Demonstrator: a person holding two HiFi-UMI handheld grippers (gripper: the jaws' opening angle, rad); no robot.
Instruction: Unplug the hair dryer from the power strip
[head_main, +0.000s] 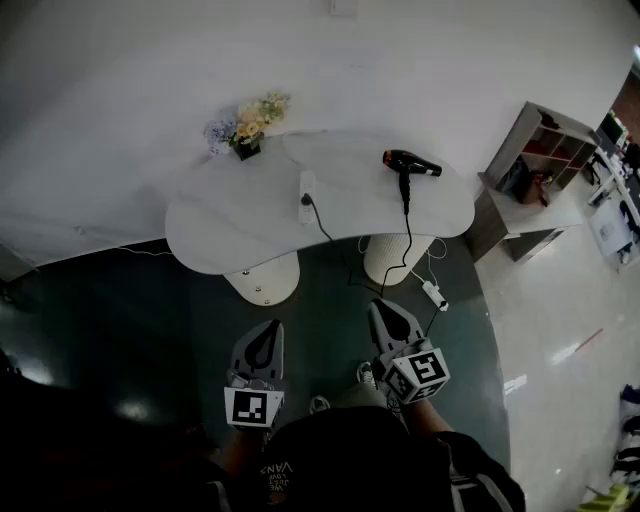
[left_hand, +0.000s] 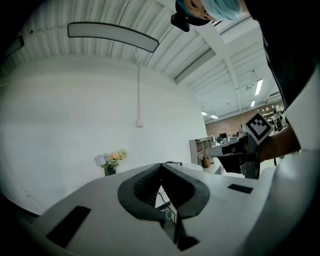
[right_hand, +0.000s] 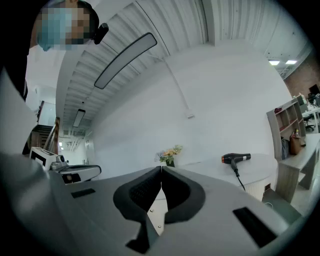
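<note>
A black hair dryer (head_main: 408, 163) lies on the right part of the white table (head_main: 220, 225); its cord runs off the front edge to the floor. A white power strip (head_main: 307, 190) lies mid-table with a black plug (head_main: 306, 201) in it, and that plug's cord also drops over the edge. Both grippers hang well short of the table, over the dark floor: the left gripper (head_main: 270, 328) and the right gripper (head_main: 380, 306) are both shut and empty. In the right gripper view the hair dryer (right_hand: 235, 159) shows right of the closed jaws of the right gripper (right_hand: 161, 169). The left gripper (left_hand: 161, 165) points toward the table.
A vase of flowers (head_main: 250, 125) stands at the table's back edge. Two white pedestals (head_main: 262, 282) carry the table. Another white power strip (head_main: 433, 293) lies on the floor by the right pedestal. A grey shelf unit (head_main: 535, 150) stands to the right.
</note>
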